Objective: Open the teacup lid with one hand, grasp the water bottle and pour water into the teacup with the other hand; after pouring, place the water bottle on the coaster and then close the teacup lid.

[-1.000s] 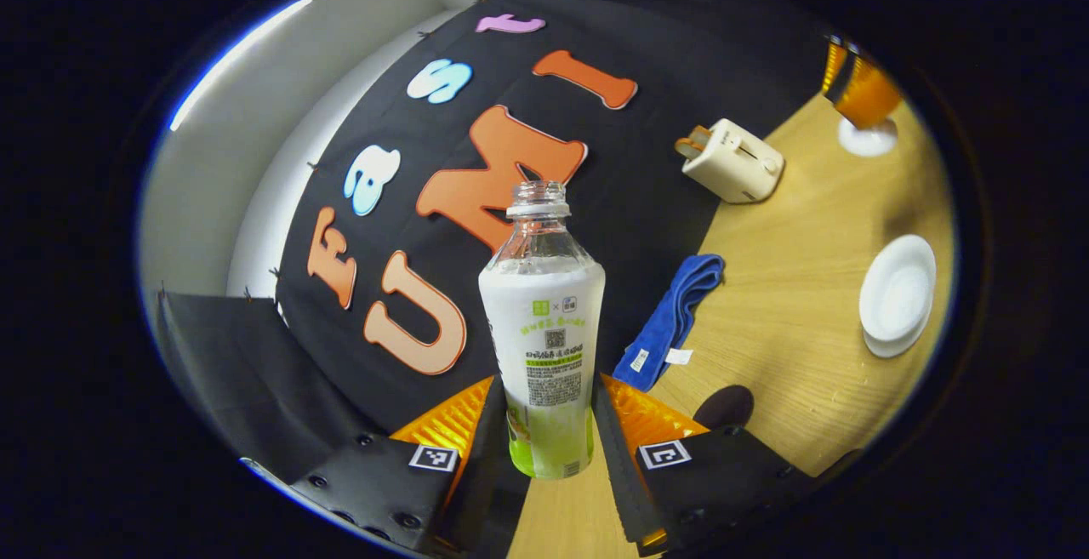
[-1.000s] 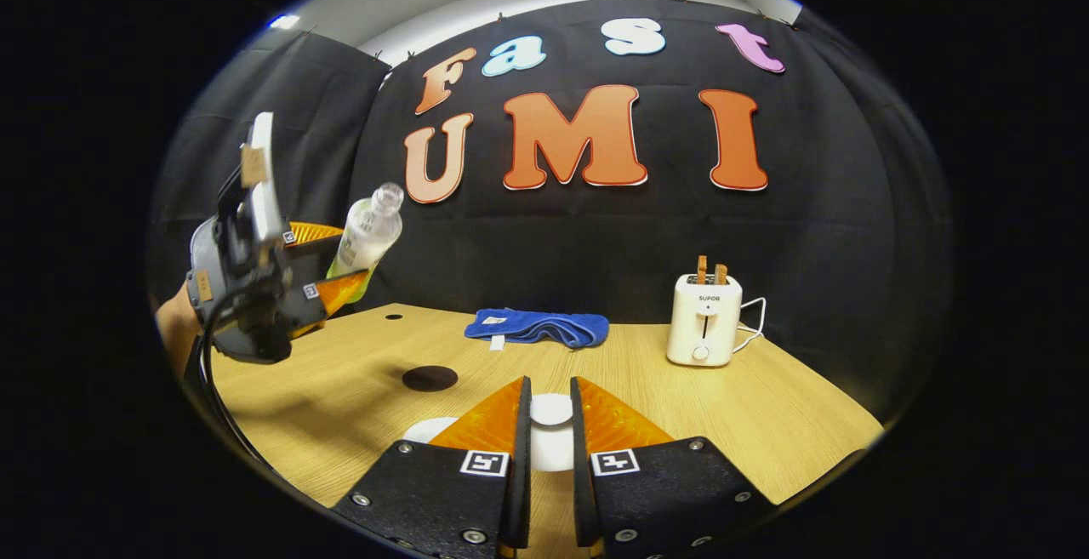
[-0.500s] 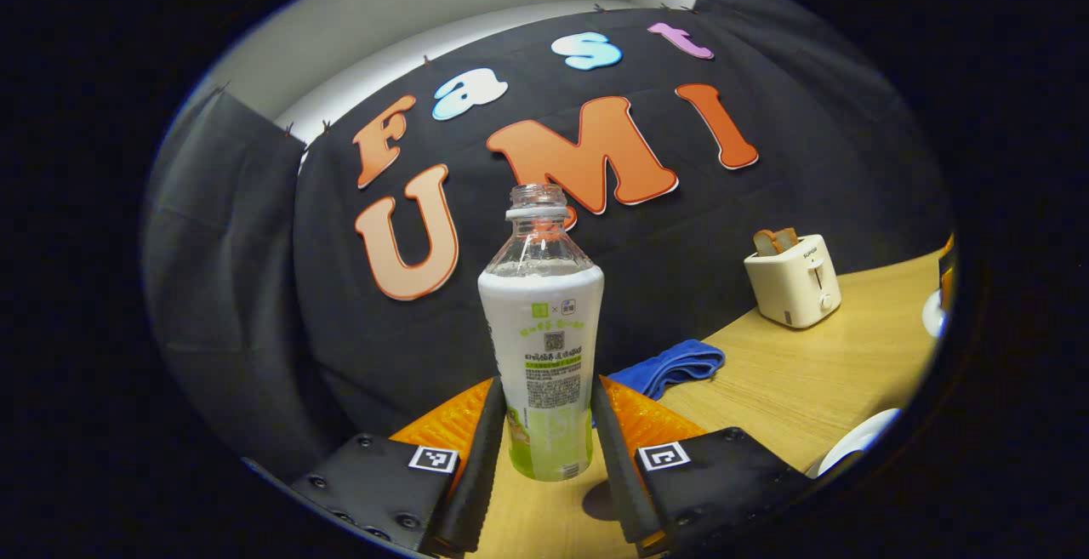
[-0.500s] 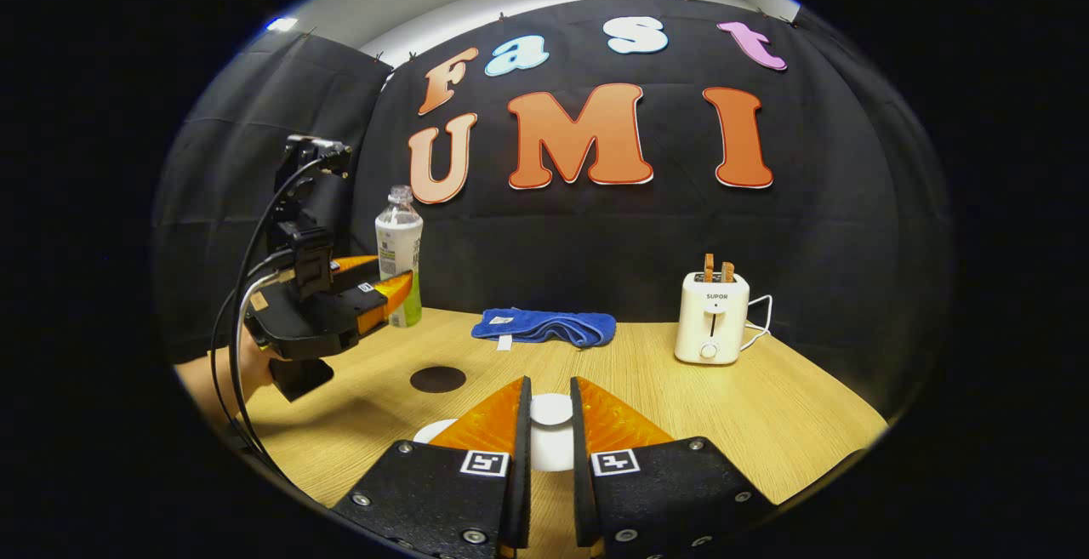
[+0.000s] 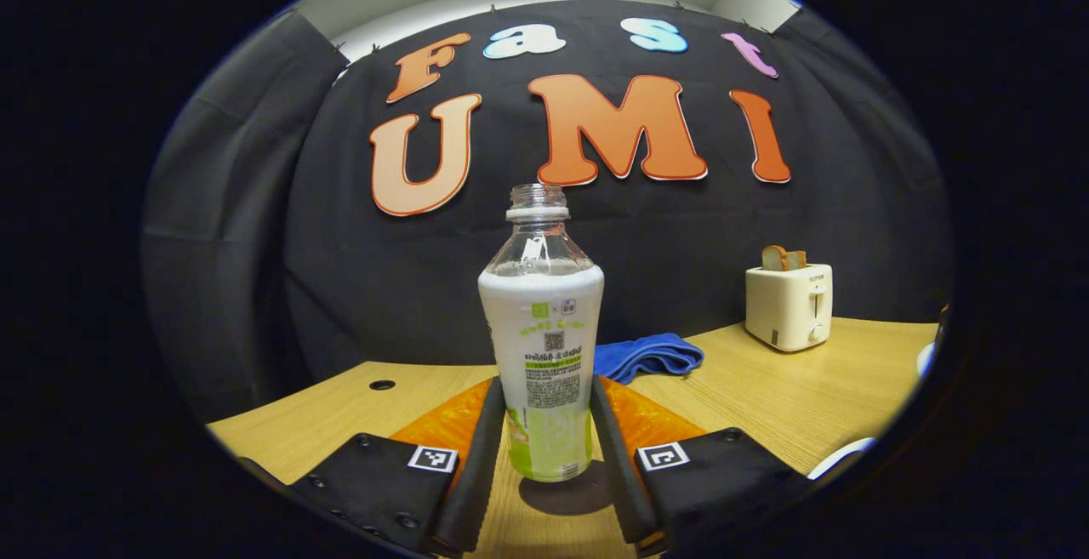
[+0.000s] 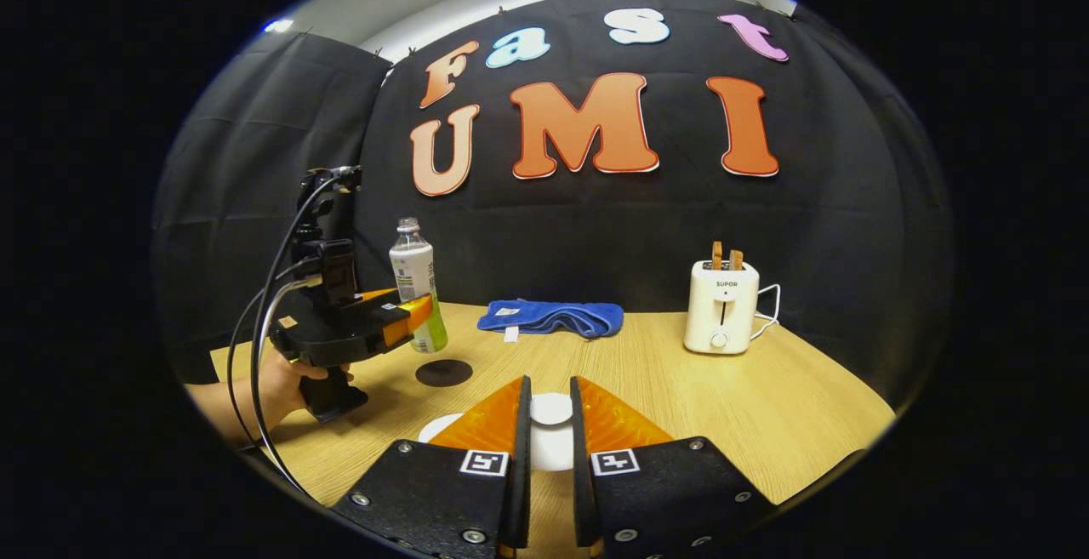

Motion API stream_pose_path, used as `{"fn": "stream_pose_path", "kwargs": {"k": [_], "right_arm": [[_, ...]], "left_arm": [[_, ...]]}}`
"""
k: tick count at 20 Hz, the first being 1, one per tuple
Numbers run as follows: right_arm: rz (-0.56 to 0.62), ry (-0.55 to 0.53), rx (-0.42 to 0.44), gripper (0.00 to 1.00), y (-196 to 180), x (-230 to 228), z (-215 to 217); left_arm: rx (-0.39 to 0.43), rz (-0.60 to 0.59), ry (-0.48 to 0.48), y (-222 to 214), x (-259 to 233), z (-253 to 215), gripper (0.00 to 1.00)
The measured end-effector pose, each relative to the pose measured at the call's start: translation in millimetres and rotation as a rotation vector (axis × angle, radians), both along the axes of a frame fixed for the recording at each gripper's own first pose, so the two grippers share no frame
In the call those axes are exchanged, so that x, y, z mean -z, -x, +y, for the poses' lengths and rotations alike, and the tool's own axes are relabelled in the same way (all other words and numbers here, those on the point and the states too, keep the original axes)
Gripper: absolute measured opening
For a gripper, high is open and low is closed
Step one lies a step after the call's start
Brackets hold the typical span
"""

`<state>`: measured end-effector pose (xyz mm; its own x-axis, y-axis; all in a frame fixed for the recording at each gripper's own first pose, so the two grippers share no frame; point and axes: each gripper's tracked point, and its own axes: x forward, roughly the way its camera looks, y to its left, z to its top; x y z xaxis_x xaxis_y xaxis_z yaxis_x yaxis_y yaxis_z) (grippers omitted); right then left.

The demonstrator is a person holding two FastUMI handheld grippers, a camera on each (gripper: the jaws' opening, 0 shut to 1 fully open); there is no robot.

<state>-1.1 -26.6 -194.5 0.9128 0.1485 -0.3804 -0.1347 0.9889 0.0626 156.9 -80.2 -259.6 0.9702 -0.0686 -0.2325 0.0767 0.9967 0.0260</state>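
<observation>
The left claw (image 5: 549,431) was closed on the lower part of the water bottle (image 5: 543,338), with both fingers pressed against its sides. The bottle stood upright and uncapped, with its base just above a dark round coaster (image 5: 566,495) on the wooden worktop (image 5: 791,397). In the right gripper view the same bottle (image 6: 416,287) appeared at the far left, held by the left claw (image 6: 417,314), with a hand (image 6: 285,385) gripping the handle below it. There the coaster (image 6: 443,372) lay on the worktop just in front of the bottle; whether the bottle touched it could not be told.

The right claw (image 6: 549,440) was nearly closed around a white lid (image 6: 551,410), its fingers close on either side; whether both pressed on the lid could not be told. A white rim (image 6: 434,431), probably the teacup or its saucer, showed beside the left finger.

A folded blue towel (image 6: 551,318) lay at the back of the worktop near the wall. A white toaster (image 6: 721,308) holding two slices stood to the right of it.
</observation>
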Motion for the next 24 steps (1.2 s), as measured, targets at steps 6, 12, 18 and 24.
{"fn": "stream_pose_path", "kwargs": {"k": [6, 12, 18, 24], "right_arm": [[0.024, -0.003, -0.017, 0.21, 0.4, 11.2, 6.8], [0.026, -0.001, -0.033, 0.21, 1.7, 9.5, 14.6], [0.034, 0.018, -0.068, 0.21, 3.1, 8.7, 31.8], [0.045, 0.022, -0.105, 0.21, 3.7, 10.2, 51.1]], "left_arm": [[-0.067, 0.167, 0.159, -9.2, 40.8, 15.3, 0.63], [-0.053, 0.197, 0.155, -3.0, 46.7, 17.2, 0.63], [-0.004, 0.234, 0.118, -2.7, 48.5, 3.5, 0.62], [0.052, 0.274, 0.148, 6.3, 53.2, -6.5, 0.68]]}}
